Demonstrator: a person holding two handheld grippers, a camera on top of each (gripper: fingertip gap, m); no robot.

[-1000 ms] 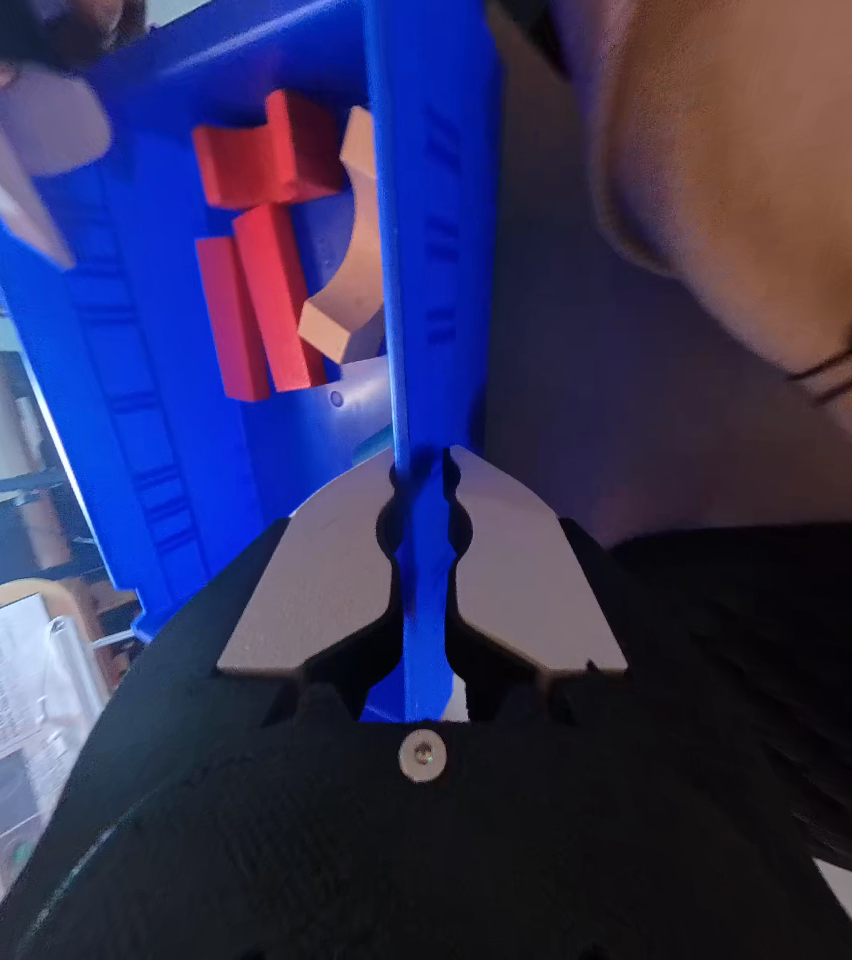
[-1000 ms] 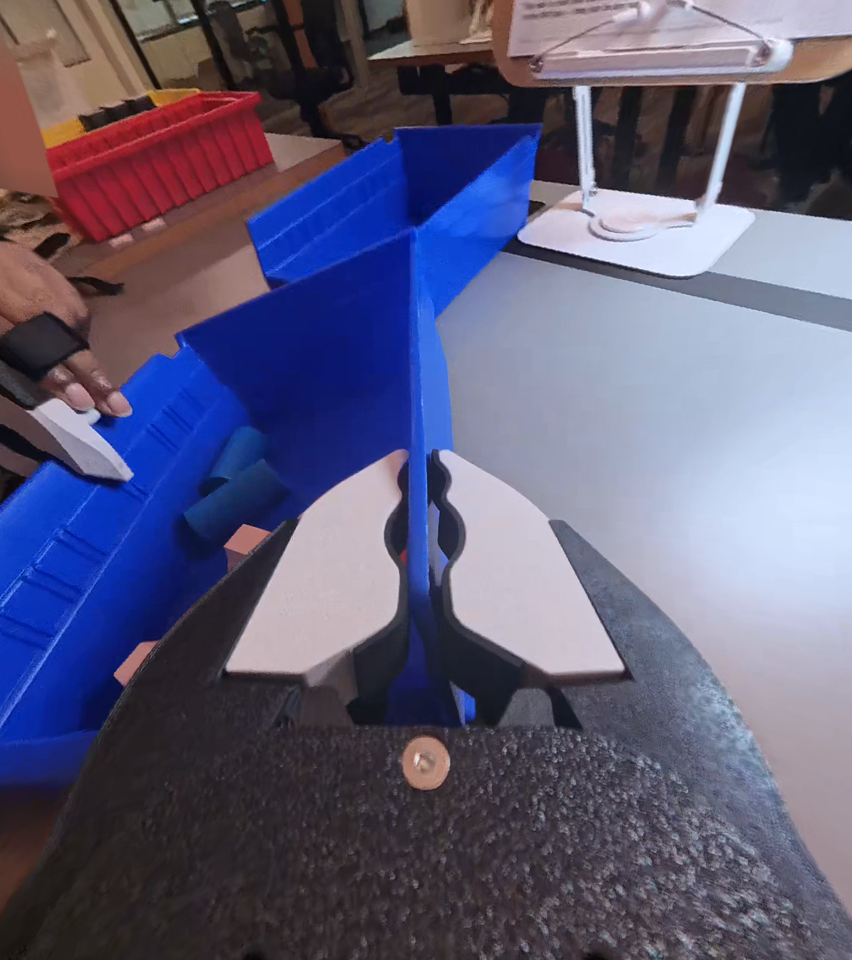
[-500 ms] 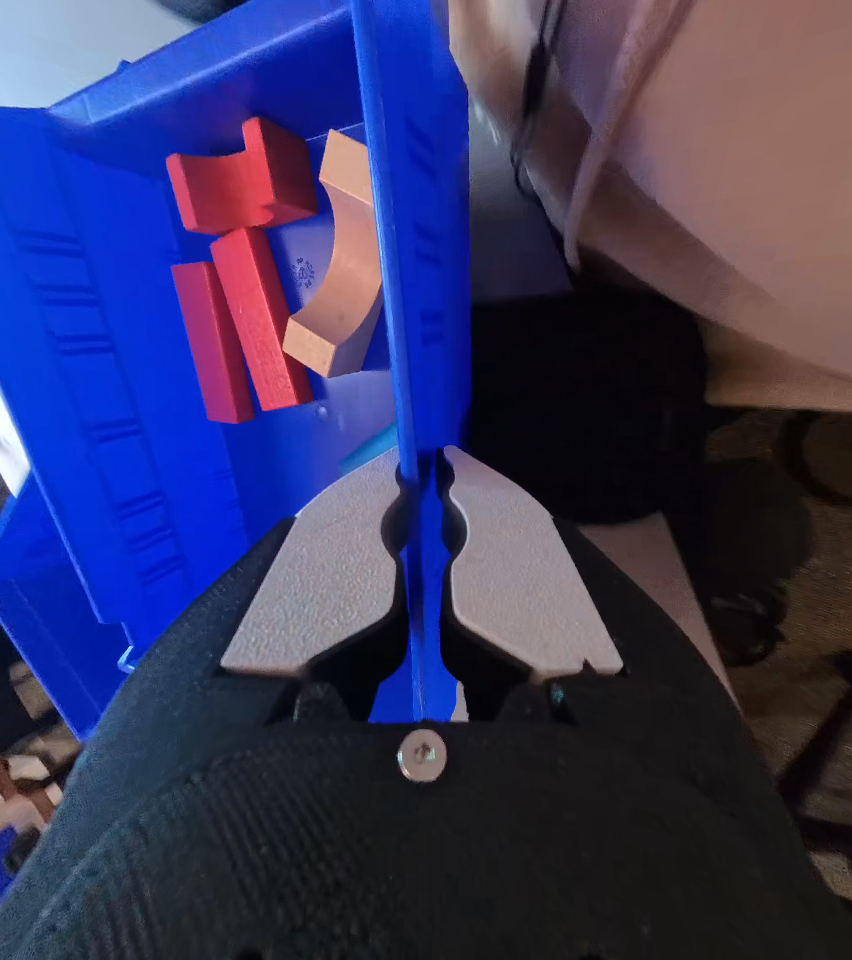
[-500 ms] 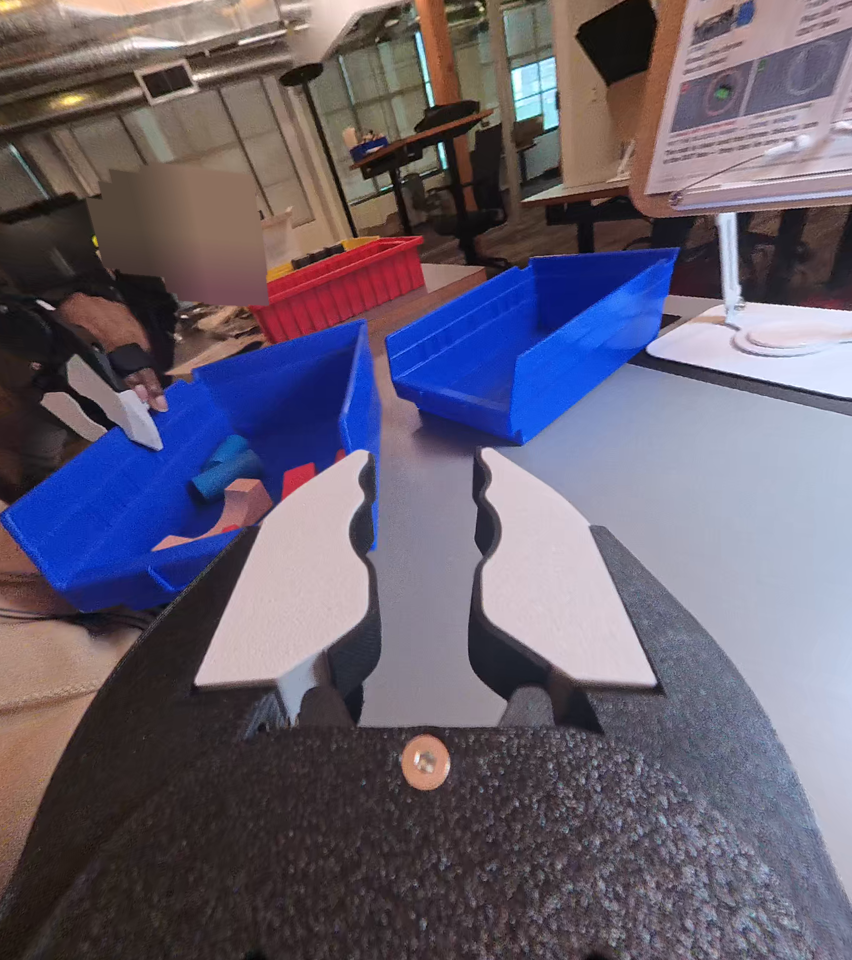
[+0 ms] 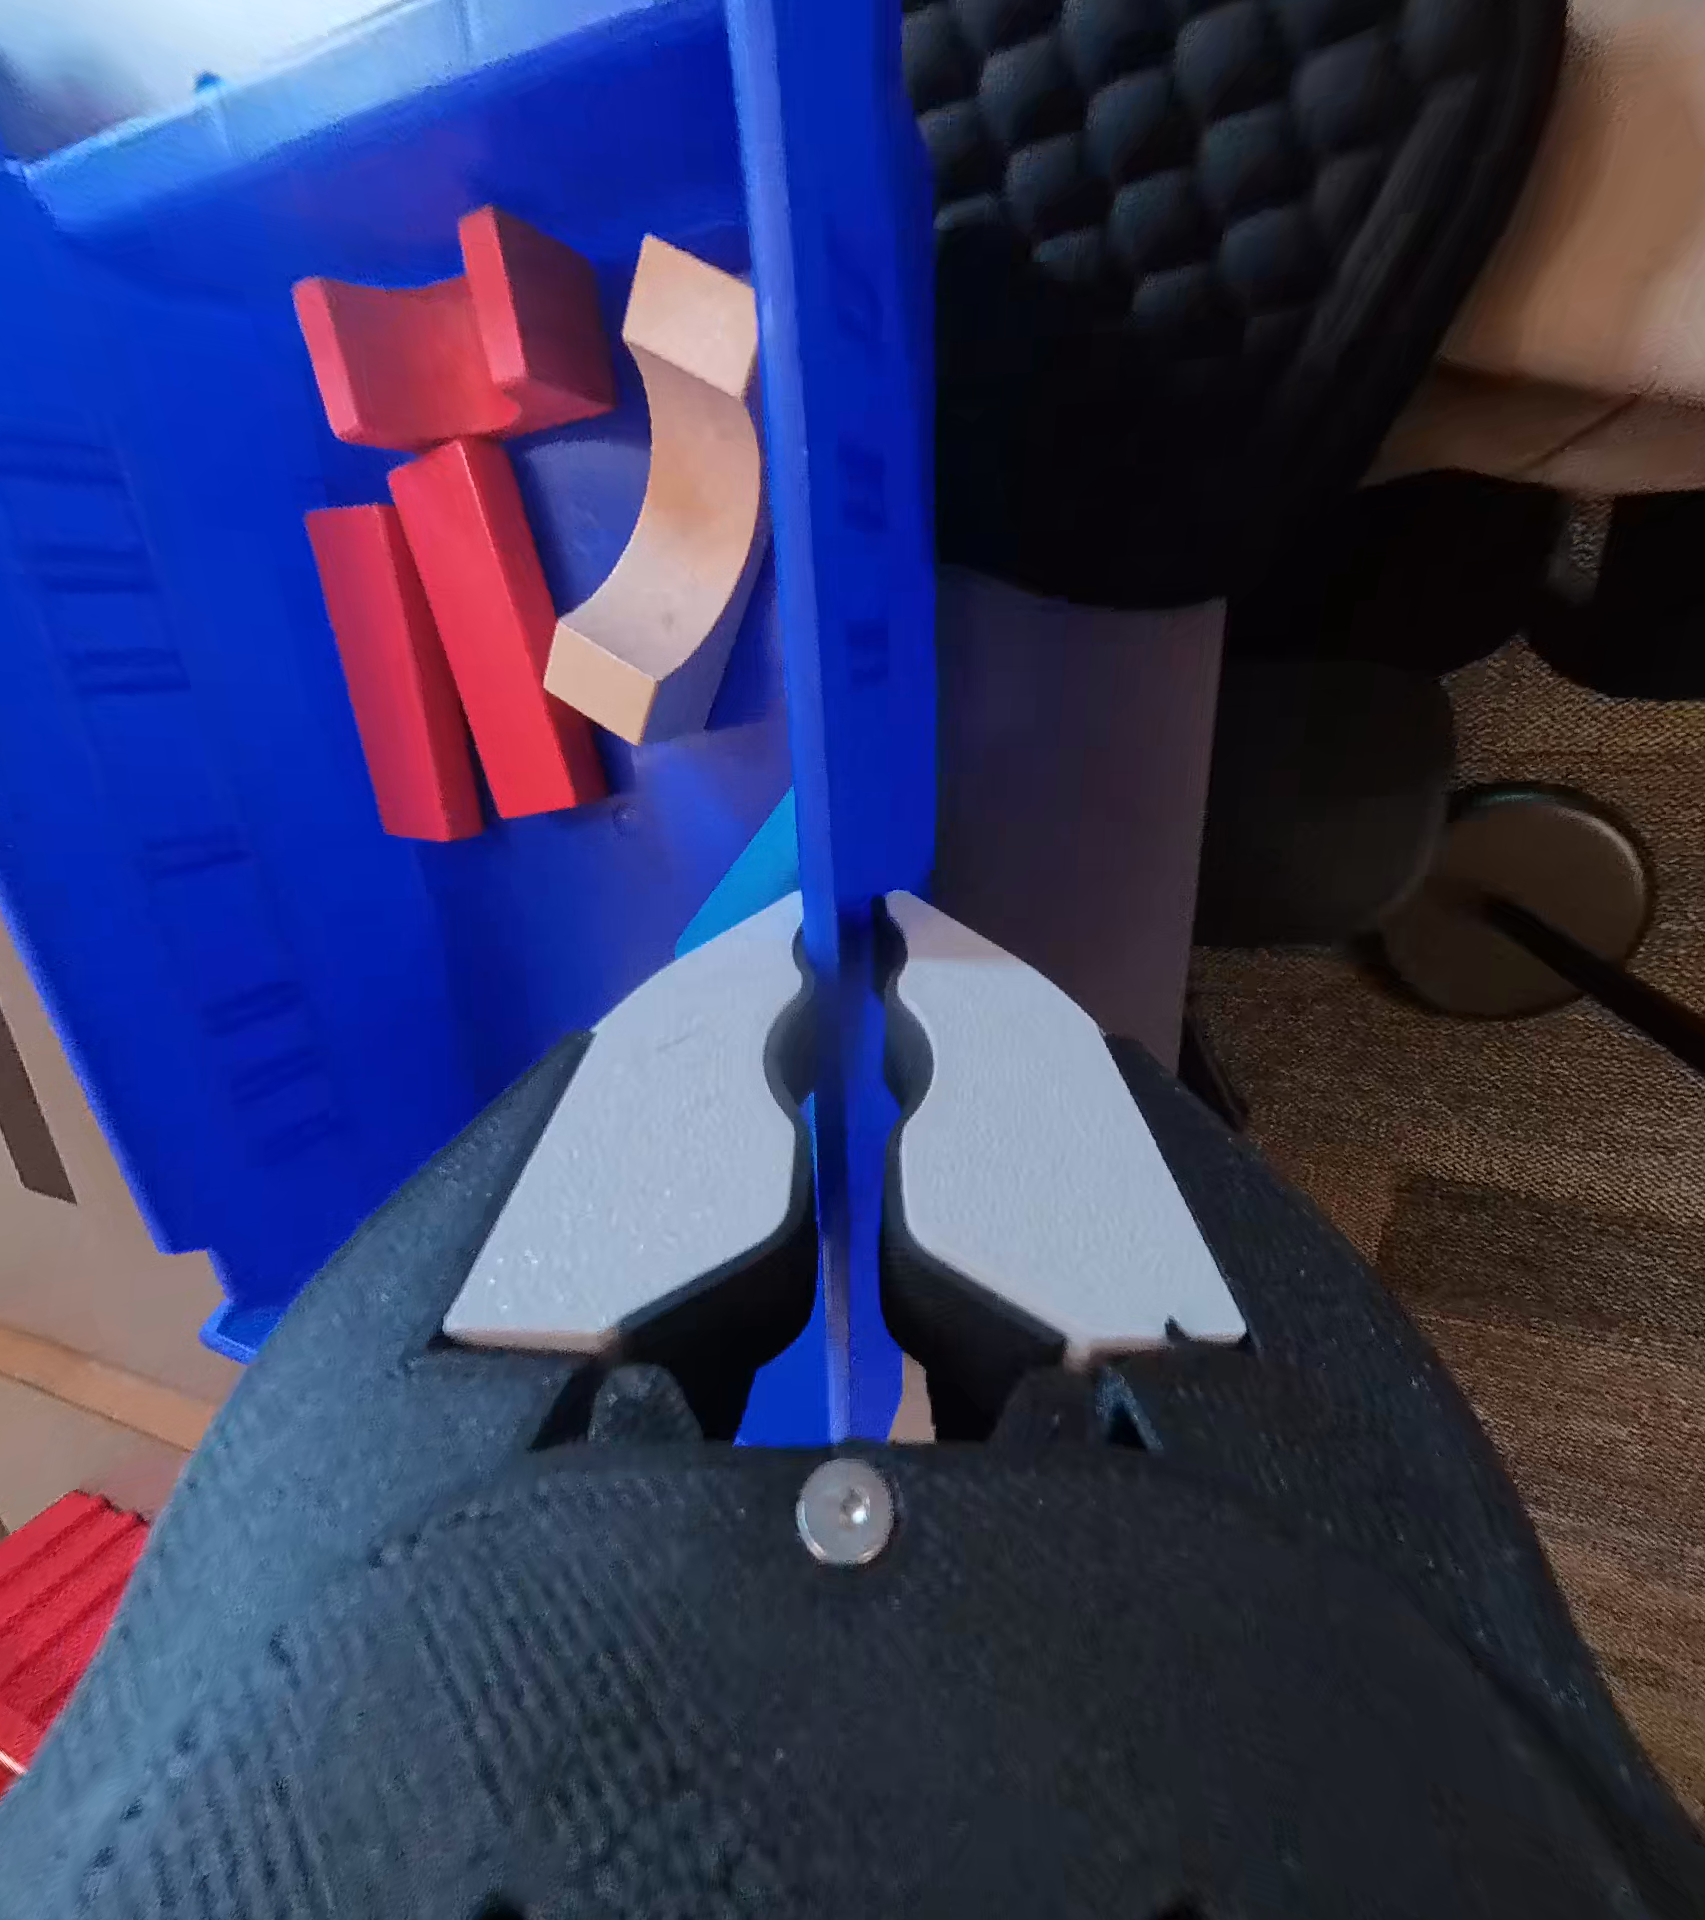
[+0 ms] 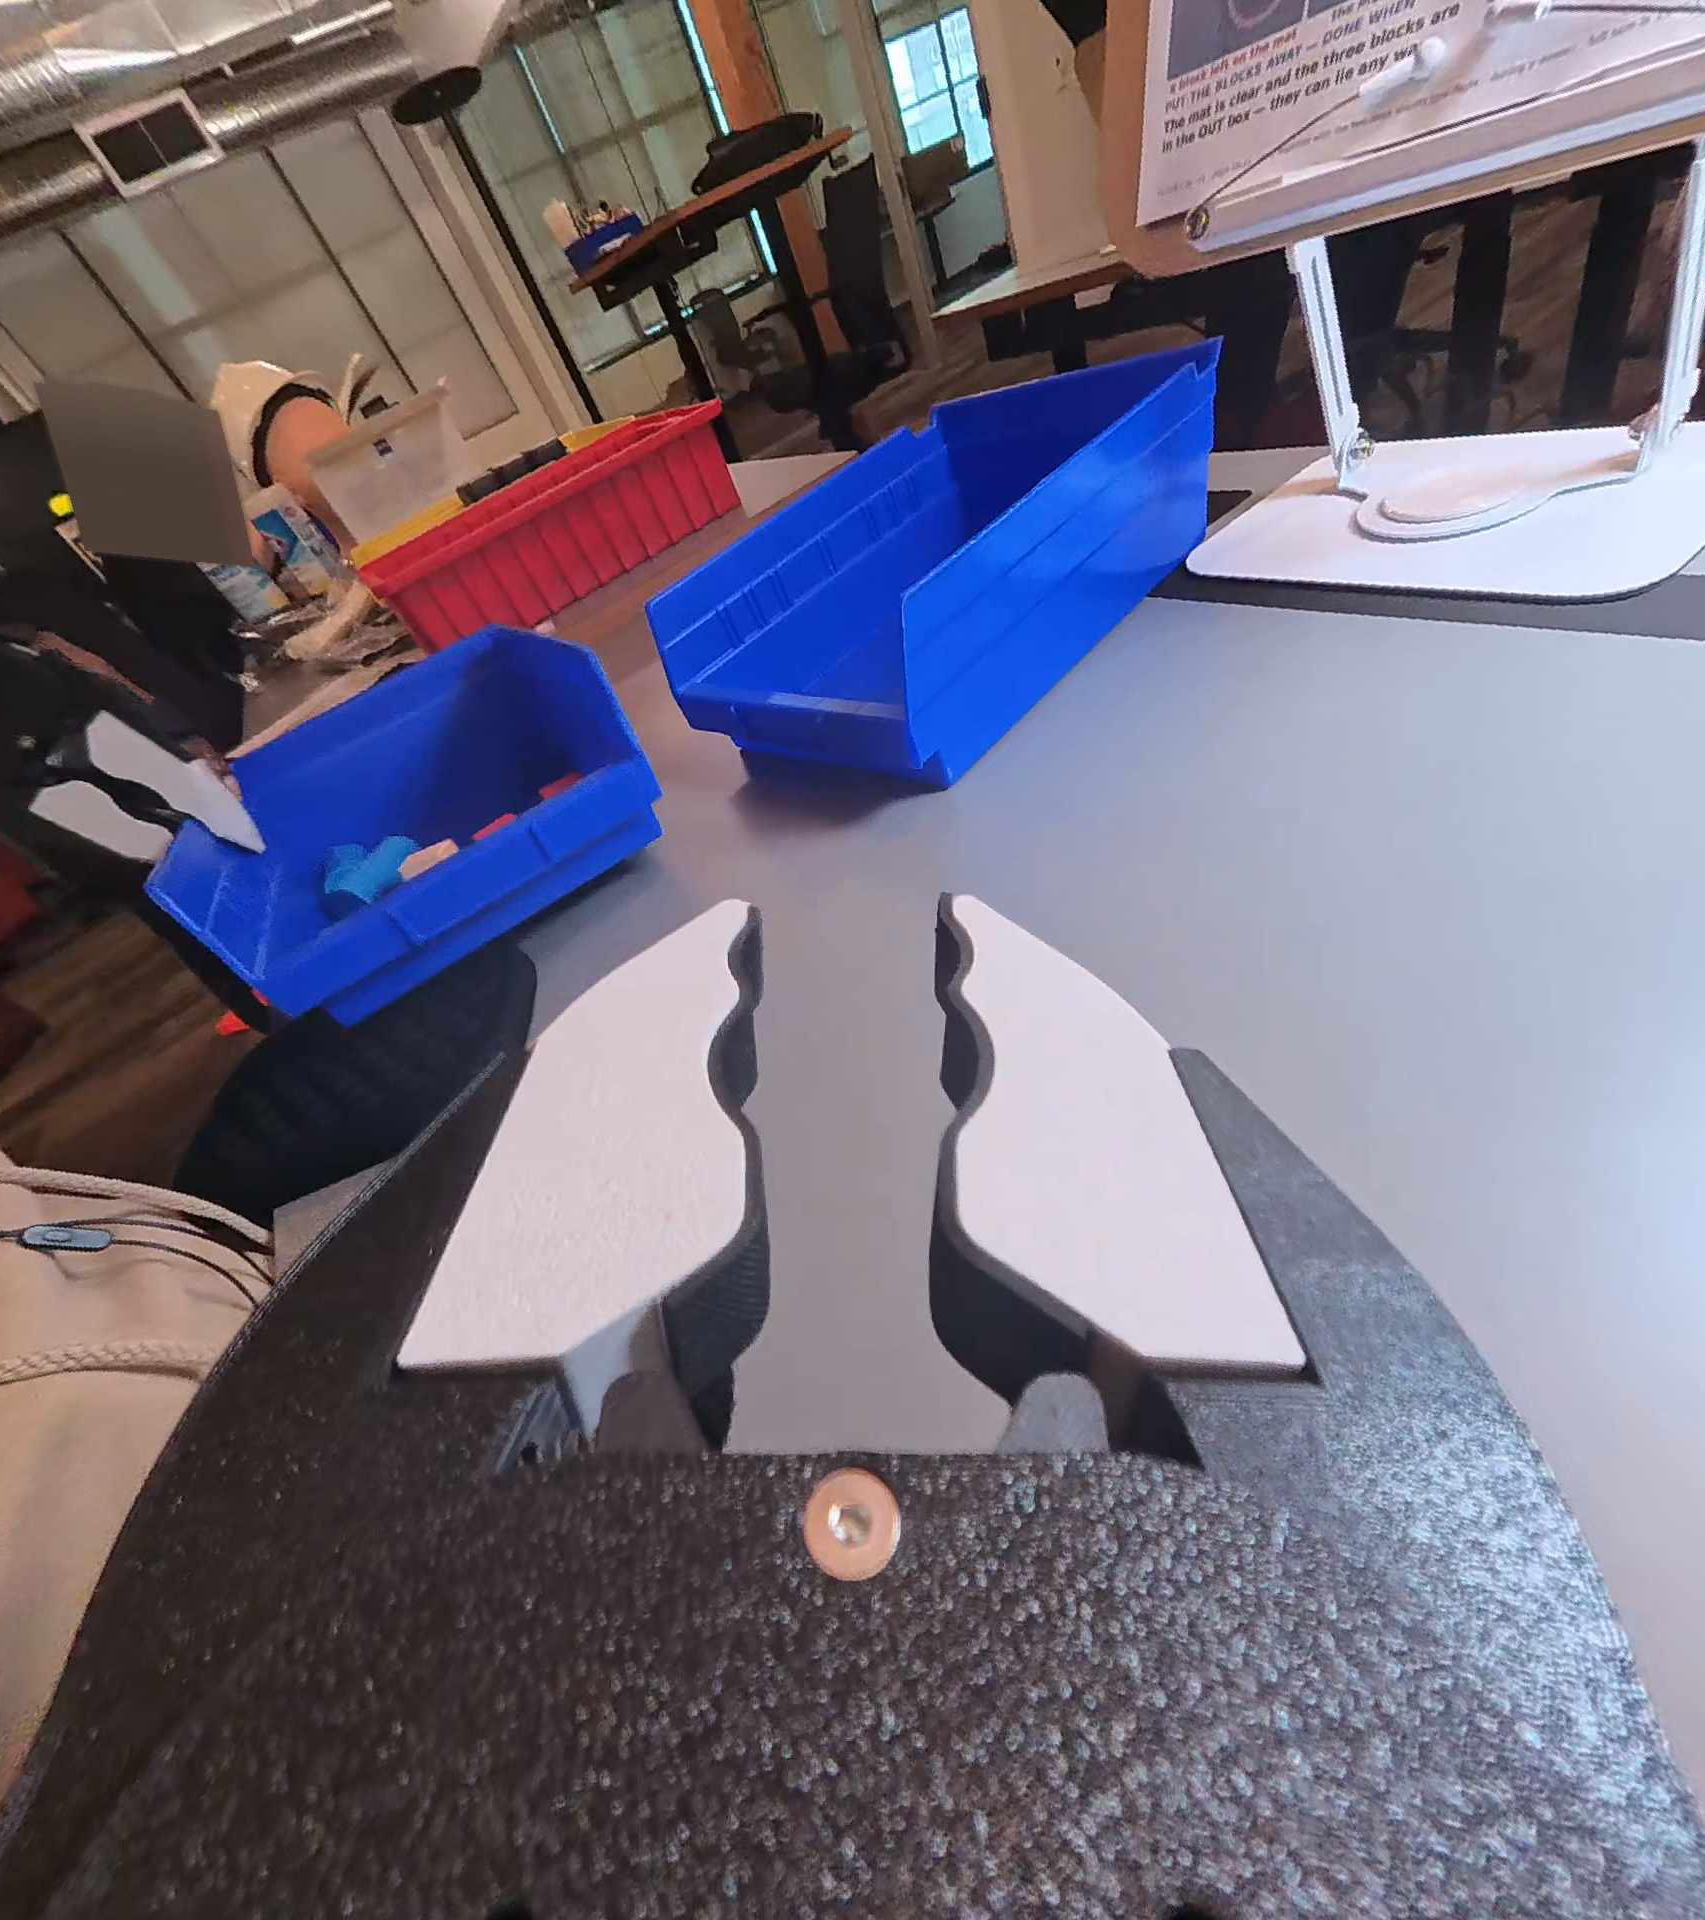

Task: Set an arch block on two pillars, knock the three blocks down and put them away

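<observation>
Change: the right gripper (image 6: pixel 843 909) has let go of the blue plastic bin with blocks (image 6: pixel 557 831) and drawn back over the grey table top (image 6: pixel 1347 883); a second ago it pinched that bin's wall.
Change, bin: the bin, then lifted and tipped, now sits near the table's left edge; whether it rests fully on the surface I cannot tell.
Left gripper: the left gripper (image 5: pixel 848 914) remains pressed together on the bin's side wall (image 5: pixel 827 520).
Right gripper: spread, nothing between its fingers, hovering above bare table.
Meaning: judged, the blocks are already put away and the bin is being set aside; release by the left tongs appears to be what is left.
Task blocks: in the left wrist view they lie inside the held bin, against its floor.
Count, red blocks: one red wooden arch block (image 5: pixel 443 332), two red wooden rectangular pillars (image 5: pixel 453 655) side by side.
Count, other blocks: one natural wooden arch block (image 5: pixel 671 499) against the gripped wall; a light blue block (image 6: pixel 365 868), its shape and number uncertain.
Count, bins: two blue; the second, an empty blue plastic bin (image 6: pixel 1035 582), stands apart to the right.
Count, further: one red ribbed crate (image 6: pixel 557 540) behind; one white document stand (image 6: pixel 1492 509) at far right.
</observation>
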